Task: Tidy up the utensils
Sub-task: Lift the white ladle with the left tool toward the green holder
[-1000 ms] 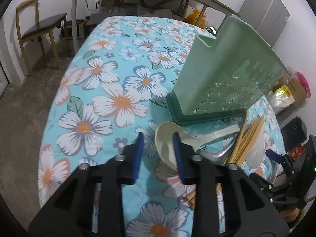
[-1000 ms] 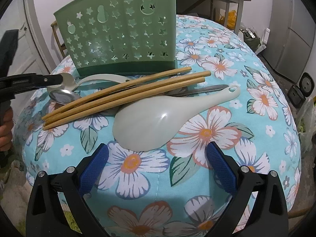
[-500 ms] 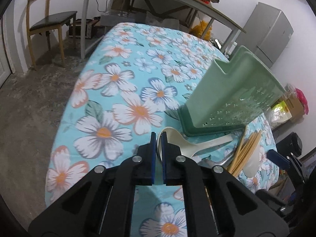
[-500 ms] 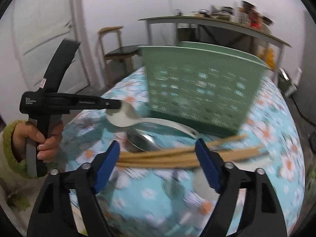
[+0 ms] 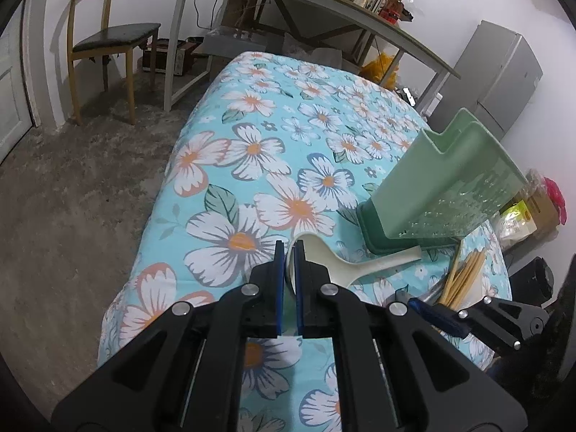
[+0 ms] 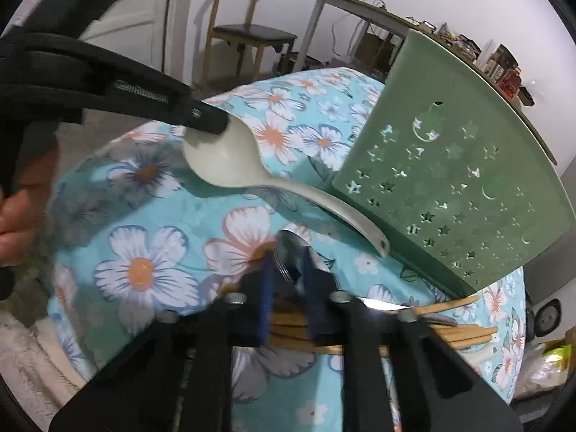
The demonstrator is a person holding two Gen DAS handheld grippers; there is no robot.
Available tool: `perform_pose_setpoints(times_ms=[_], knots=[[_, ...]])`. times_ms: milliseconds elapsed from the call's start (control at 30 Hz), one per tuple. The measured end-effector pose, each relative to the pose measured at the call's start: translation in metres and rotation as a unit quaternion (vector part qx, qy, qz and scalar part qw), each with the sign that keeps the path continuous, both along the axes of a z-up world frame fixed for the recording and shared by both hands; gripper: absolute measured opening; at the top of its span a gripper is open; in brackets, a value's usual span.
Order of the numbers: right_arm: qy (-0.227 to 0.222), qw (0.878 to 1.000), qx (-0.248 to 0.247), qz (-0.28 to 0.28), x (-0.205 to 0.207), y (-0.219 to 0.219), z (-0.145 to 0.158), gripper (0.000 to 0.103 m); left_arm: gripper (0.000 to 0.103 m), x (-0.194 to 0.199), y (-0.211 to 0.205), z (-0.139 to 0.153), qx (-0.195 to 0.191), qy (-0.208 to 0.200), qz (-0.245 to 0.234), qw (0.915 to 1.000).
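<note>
a: what is the left gripper (image 5: 288,252) doing?
b: it is clenching the bowl rim of the cream ladle (image 5: 336,264), lifting it off the floral tablecloth (image 5: 252,151); the handle is reaching out toward the green utensil holder (image 5: 442,190) ahead and to its right.

a: and the right gripper (image 6: 286,270)?
b: its 2 blue pads are closing in around a metal spoon (image 6: 288,257); whether they are gripping it i cannot tell. wooden chopsticks (image 6: 446,333) are lying just beneath and to its right.

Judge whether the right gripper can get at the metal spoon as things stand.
Probably yes: the right gripper already has the metal spoon bowl between its fingers, with nothing between; the chopsticks lie nearer the camera, under its fingers.
</note>
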State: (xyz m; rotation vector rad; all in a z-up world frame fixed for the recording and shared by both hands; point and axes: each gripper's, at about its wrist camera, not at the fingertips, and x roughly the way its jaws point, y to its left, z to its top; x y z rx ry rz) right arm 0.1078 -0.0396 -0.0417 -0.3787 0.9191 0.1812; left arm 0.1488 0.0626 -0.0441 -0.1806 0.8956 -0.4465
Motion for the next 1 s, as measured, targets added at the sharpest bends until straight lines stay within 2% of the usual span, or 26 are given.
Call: perform_pose_setpoints(times_ms=[200,300,467,700,900,1000], knots=[[-0.031,0.999,0.027,-0.004,-0.009,-0.01,0.027,0.008,0.005,-0.014,0.006,0.022,0.01,-0.044,0.008,0.999],[-0.053,0.998,0.042,-0.013,-0.018,-0.021,0.045,0.007,0.004,-0.024,0.01,0.041,0.019,-0.079,0.013,0.9966],[-0.079,0.993,0.076,-0.035,-0.028,-0.044,0.067,0.005,0.005,-0.043,0.02,0.076,0.025,-0.129,0.02,0.9911],[-0.11,0.985,0.116,-0.064,-0.038,-0.075,0.093,0.004,0.005,-0.061,0.028,0.128,0.015,-0.201,0.031,0.9791],[-0.133,0.98,0.124,-0.078,-0.05,-0.09,0.105,0.003,0.005,-0.057,0.014,0.15,0.05,-0.243,0.03,0.9682],[-0.143,0.977,0.133,-0.084,-0.056,-0.098,0.11,0.003,0.005,-0.05,0.003,0.154,0.085,-0.256,0.028,0.9627]])
